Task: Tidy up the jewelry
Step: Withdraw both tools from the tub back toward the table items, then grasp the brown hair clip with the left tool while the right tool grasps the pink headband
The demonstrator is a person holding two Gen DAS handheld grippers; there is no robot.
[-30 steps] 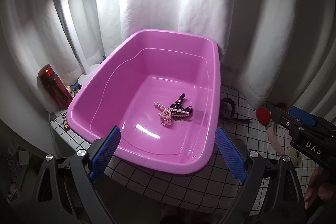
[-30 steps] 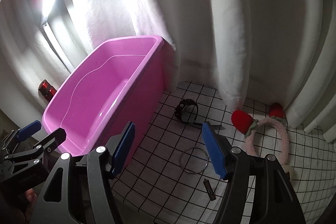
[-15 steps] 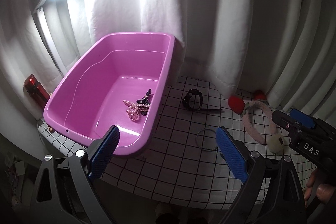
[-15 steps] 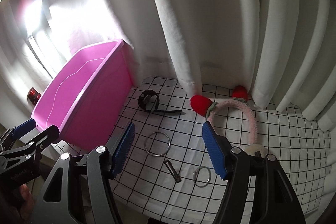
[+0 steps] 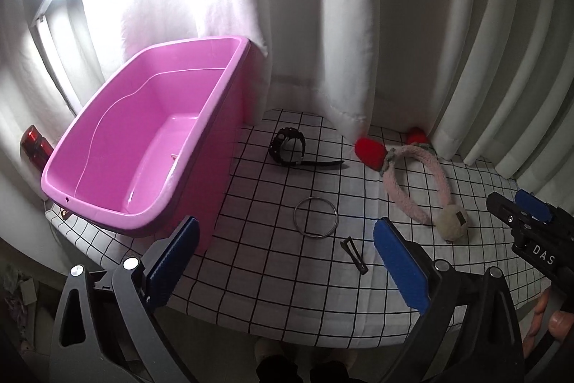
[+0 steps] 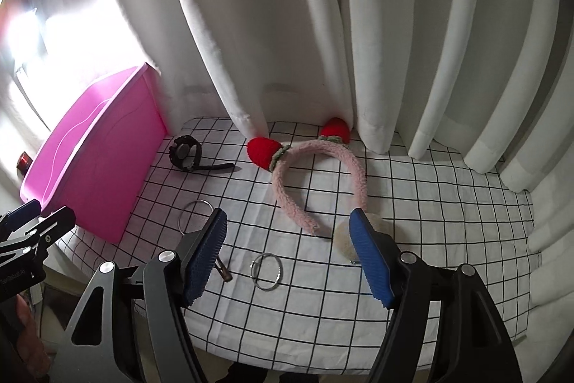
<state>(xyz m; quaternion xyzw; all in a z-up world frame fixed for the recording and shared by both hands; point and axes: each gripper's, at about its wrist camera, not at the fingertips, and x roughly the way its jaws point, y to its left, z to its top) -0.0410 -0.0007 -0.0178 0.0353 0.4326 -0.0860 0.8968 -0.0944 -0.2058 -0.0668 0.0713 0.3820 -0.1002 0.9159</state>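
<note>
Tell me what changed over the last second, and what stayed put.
Both views swung right, off the pink tub and over the checked cloth. The left gripper and right gripper have both just been opening a little wider, with nothing between the jaws. Nothing was picked up or let go. The watch, fuzzy headband, two rings and hair clip lie where they were.

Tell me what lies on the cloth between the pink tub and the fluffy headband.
In the left wrist view, between the pink tub and the headband: a black watch and a large metal ring.
</note>
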